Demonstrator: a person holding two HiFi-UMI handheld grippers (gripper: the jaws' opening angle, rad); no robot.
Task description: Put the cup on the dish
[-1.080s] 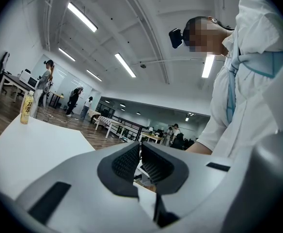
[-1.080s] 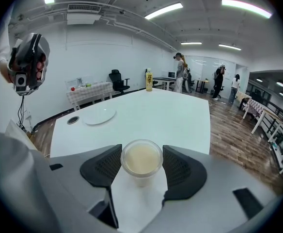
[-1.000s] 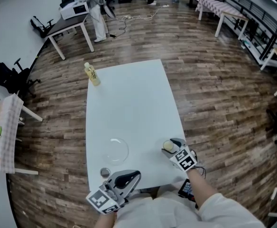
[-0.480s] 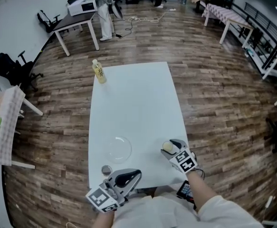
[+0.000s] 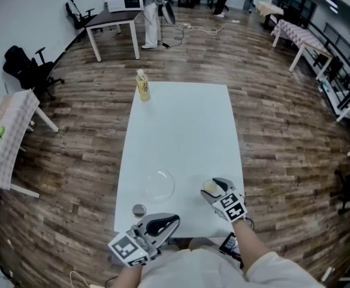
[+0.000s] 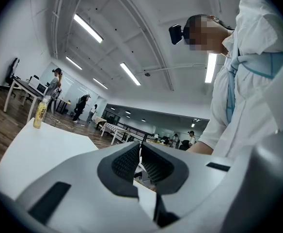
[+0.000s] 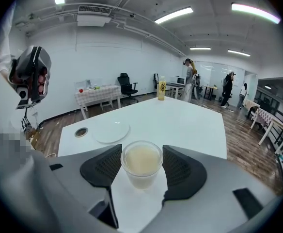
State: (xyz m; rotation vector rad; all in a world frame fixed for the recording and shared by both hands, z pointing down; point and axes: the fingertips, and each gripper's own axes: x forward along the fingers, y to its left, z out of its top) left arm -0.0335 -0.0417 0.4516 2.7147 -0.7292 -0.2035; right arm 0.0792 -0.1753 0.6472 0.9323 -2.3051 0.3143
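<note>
Right gripper (image 5: 214, 188) is carrying the cup (image 7: 141, 162) slightly closer to the dish (image 5: 160, 185) than a second ago, its jaws clamping the cup's sides. Cup is staying upright over the tabletop (image 5: 181, 131) near-right corner, mouth up, long axis vertical. Left gripper (image 6: 140, 162) is sitting empty, jaws together.

I see bare table (image 5: 187, 125) between cup (image 5: 210, 186) and dish (image 5: 160, 185), grey disc (image 5: 139, 209) near dish, bottle (image 5: 142, 86) at far corner.
</note>
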